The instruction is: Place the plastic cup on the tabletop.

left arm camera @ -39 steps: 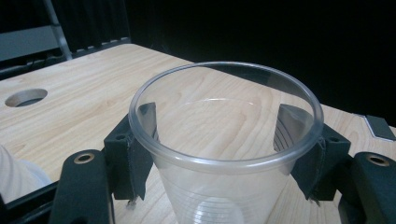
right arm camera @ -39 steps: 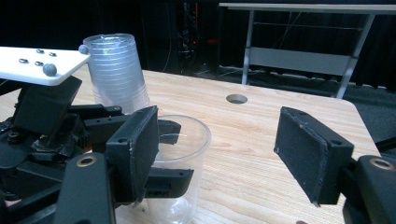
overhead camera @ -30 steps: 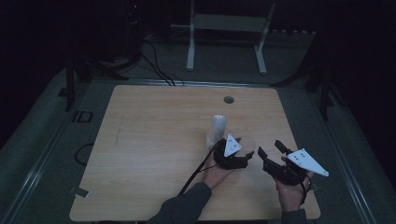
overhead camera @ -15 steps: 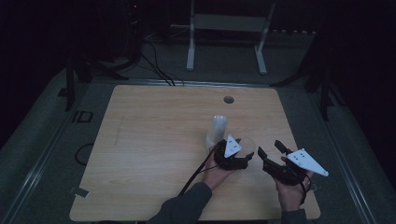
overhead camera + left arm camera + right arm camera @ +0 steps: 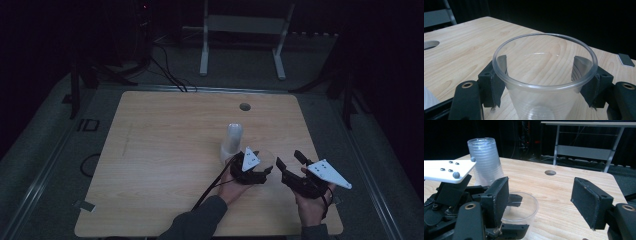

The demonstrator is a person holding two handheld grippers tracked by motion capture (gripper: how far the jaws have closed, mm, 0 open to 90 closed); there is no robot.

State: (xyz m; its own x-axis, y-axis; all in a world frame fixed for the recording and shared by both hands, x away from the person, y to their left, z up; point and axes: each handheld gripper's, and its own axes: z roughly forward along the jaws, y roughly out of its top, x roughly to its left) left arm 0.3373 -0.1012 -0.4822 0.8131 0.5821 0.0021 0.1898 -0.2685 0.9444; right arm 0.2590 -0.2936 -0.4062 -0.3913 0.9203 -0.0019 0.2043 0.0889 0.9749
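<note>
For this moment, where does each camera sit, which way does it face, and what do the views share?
High view: fixed above the person's side, looking forward and down on the table; forearms, left gripper and right gripper show.
Left gripper view: rides the left gripper, looking along its fingers, which flank the clear cup and have just been opening.
Right gripper view: rides the right gripper, facing the cup stack; the left gripper beside it.
Shared: all three show the clear cup.
</note>
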